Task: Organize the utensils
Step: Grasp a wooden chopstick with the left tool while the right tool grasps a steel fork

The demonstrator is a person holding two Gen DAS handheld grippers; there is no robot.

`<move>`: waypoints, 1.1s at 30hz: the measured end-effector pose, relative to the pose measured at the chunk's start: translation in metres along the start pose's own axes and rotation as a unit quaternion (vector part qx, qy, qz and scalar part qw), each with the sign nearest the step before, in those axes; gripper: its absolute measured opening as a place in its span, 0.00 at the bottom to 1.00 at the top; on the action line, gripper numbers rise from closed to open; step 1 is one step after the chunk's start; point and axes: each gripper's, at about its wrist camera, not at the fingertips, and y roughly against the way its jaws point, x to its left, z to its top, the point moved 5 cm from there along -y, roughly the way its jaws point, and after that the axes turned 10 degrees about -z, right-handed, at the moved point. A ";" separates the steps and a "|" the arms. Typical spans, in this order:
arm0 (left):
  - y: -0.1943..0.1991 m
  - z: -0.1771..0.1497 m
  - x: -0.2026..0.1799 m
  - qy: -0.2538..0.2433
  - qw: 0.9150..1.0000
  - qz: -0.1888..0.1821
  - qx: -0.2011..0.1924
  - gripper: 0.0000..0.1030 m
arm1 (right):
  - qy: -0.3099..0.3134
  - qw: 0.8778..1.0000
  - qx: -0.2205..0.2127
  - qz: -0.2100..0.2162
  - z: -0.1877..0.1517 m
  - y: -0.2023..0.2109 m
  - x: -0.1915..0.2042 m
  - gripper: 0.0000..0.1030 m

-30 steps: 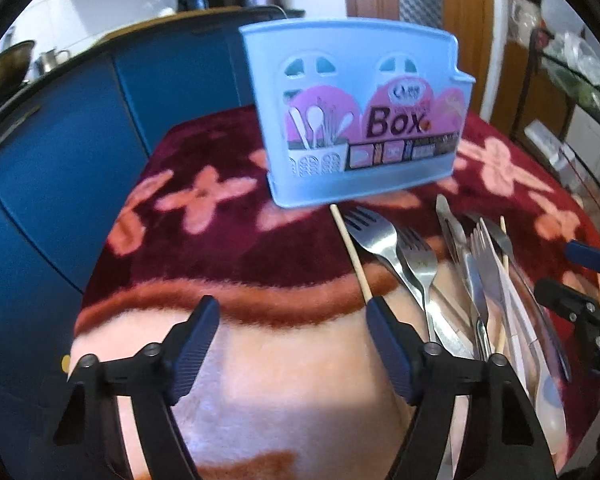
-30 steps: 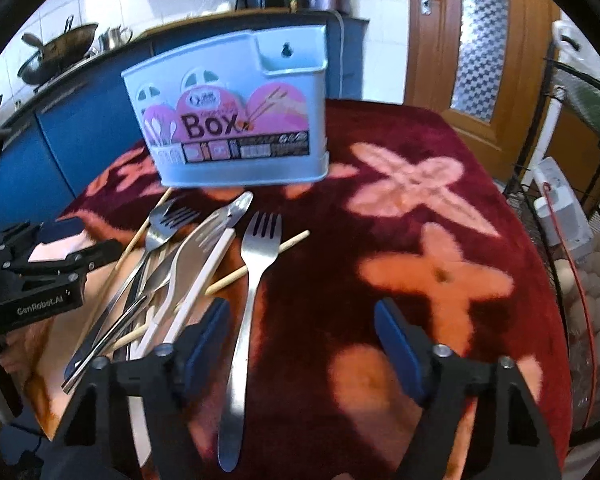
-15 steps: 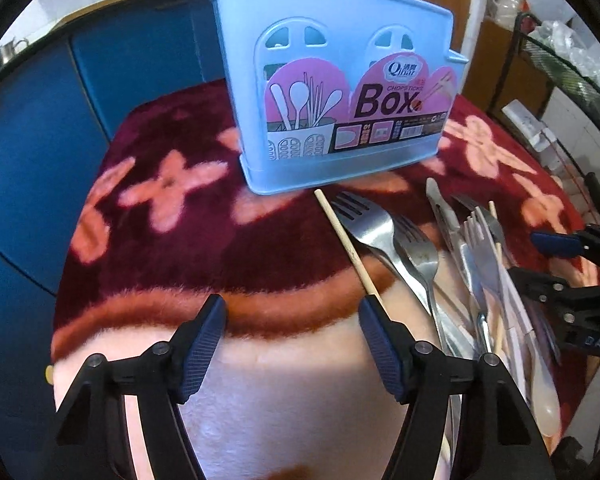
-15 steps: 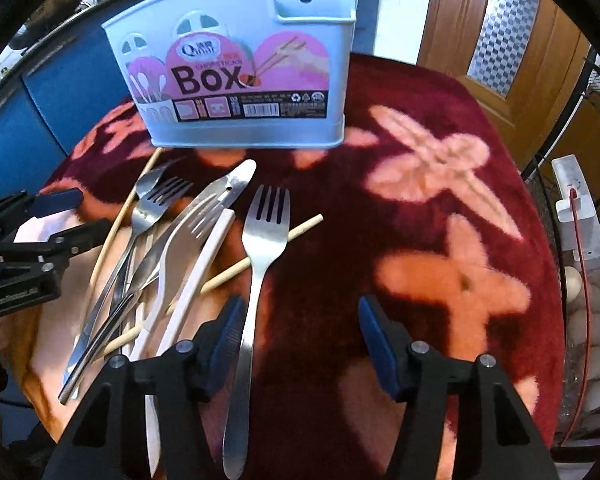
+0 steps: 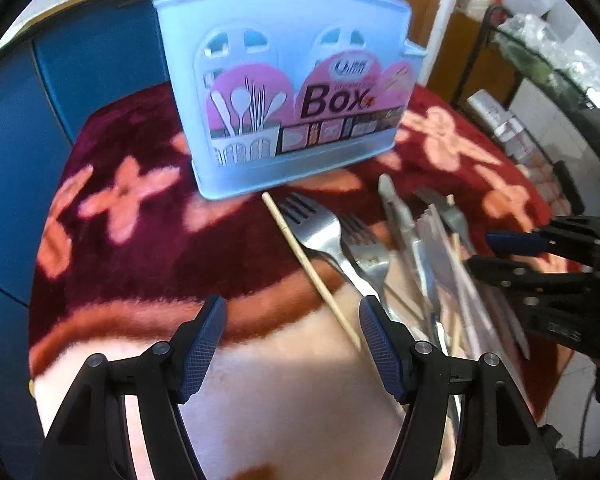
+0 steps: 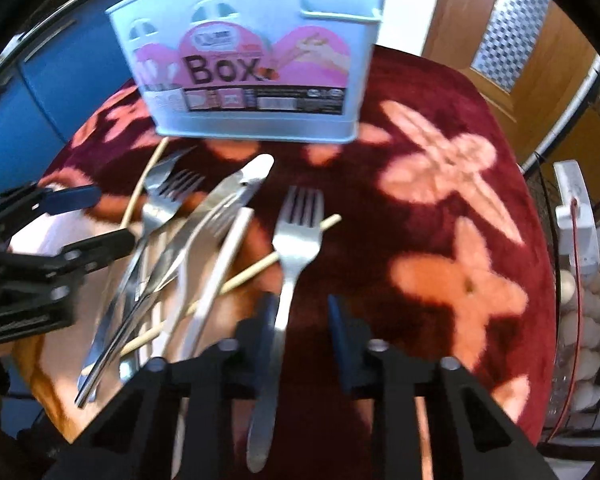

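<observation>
A pale blue utensil box (image 5: 288, 92) (image 6: 252, 60) with a pink "Box" label stands upright at the back of a red flowered blanket (image 5: 132, 248). In front of it lies a loose pile of forks (image 5: 320, 228), a knife (image 5: 400, 216), white utensils and wooden chopsticks (image 5: 312, 268). One fork (image 6: 300, 224) lies apart at the pile's right. My right gripper (image 6: 302, 304) straddles its handle and its jaws are closing. The handle sits against the left pad, with a gap to the right pad. My left gripper (image 5: 291, 308) hangs open over bare blanket, a chopstick just by its right finger.
Blue cabinets (image 5: 20, 160) run along the left, behind the table. A wooden door (image 6: 500, 40) stands at the back right. At the right edge a wire rack holds eggs (image 6: 580, 320) and a white plug strip (image 6: 576, 216).
The right gripper's jaws have narrowed around the lone fork's handle after sliding over it. Both cameras have tipped down and the box looms larger. The left jaws remain wide.
</observation>
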 end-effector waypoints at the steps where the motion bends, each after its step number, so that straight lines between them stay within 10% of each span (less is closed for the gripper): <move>1: -0.004 0.000 0.001 0.002 1.000 0.006 0.005 0.68 | 0.005 1.000 0.000 0.002 0.000 0.000 0.001 0.23; 13: -0.013 0.008 0.000 0.023 0.997 0.042 0.052 0.66 | 0.062 0.997 0.006 0.051 0.003 -0.007 -0.001 0.25; 23: -0.011 0.016 -0.005 0.091 0.994 -0.014 0.060 0.11 | 0.015 0.992 0.006 0.123 0.006 -0.008 -0.018 0.07; 33: 0.012 -0.002 -0.004 0.130 0.989 -0.072 0.018 0.04 | -0.064 0.985 -0.024 0.158 -0.008 0.018 -0.037 0.06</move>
